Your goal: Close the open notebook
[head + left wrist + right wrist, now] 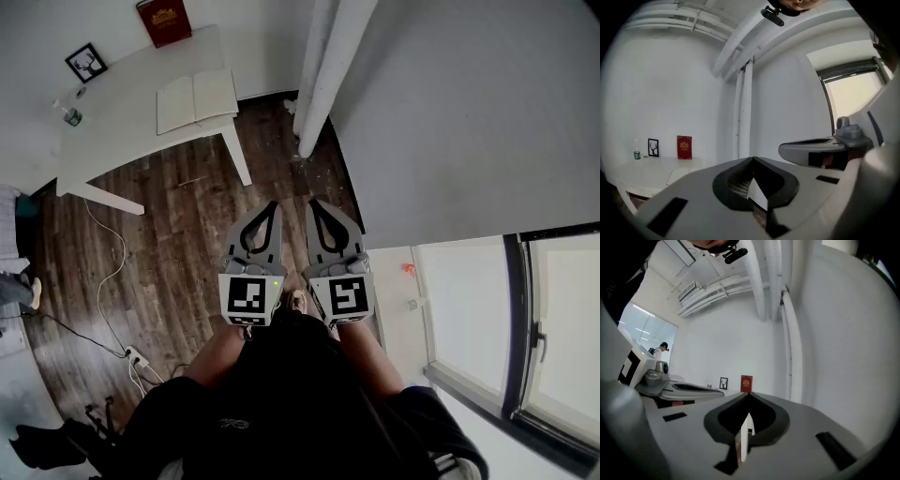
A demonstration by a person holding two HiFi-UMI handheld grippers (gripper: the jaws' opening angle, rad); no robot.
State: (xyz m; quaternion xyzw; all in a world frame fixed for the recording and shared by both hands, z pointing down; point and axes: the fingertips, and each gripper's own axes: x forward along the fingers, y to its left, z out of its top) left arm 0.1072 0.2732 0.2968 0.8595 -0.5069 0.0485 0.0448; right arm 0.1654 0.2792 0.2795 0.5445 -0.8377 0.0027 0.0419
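Standing well back from surface (122, 122); notebook (197, 101) lies open on it. Left gripper (273, 204) & right gripper (314, 202) level nr body, fingers (242, 246) closed, empty. Prob. carry position before approach.

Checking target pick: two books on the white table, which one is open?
The white notebook, lying flat with both pages spread. The red book behind it stands upright and closed.

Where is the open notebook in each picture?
Head view: open notebook, upper left, on the white table.
Left gripper view: notebook lower left, faint, on that table.
Right gripper view: not in sight.
Shared landmark: the red book standing by the wall, in all three.
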